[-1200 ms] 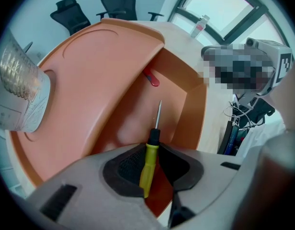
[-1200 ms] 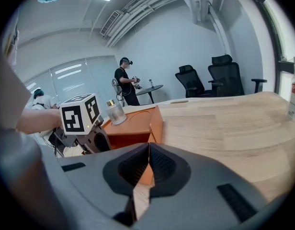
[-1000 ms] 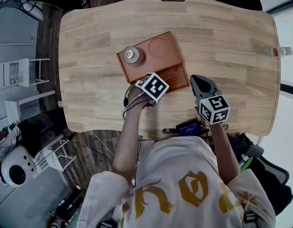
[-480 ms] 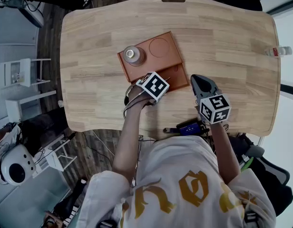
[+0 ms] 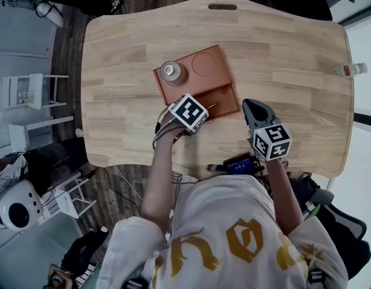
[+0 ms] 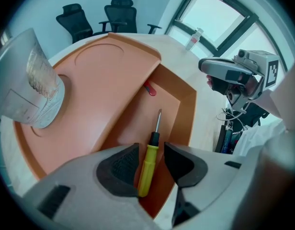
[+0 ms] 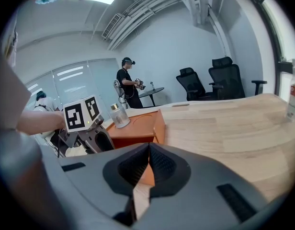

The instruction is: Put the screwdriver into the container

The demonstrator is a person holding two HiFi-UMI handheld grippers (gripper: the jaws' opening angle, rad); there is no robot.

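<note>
A screwdriver (image 6: 148, 164) with a yellow handle and a thin metal shaft lies in the sunken end compartment (image 6: 174, 111) of the orange tray (image 5: 200, 86). My left gripper (image 6: 151, 153) straddles the handle and its jaws are opening. The handle rests beside the left pad, with a gap to the right pad. In the head view the left gripper (image 5: 194, 108) hangs over the tray's near right corner, and the shaft tip (image 5: 211, 106) pokes out past it. My right gripper (image 5: 253, 108) is shut and empty, hovering over the table right of the tray; in its own view the pads (image 7: 148, 150) meet.
A glass jar (image 5: 172, 72) stands in a round recess of the tray. A small red thing (image 6: 149, 88) lies in the same compartment. A clear bottle (image 5: 349, 69) stands at the table's far right edge. A blue device (image 5: 238, 163) hangs at the near edge. Office chairs and a person (image 7: 128, 87) stand beyond.
The head view has shifted a little. The left gripper's cube sits slightly nearer the person relative to the tray. The right gripper has stayed in place.
</note>
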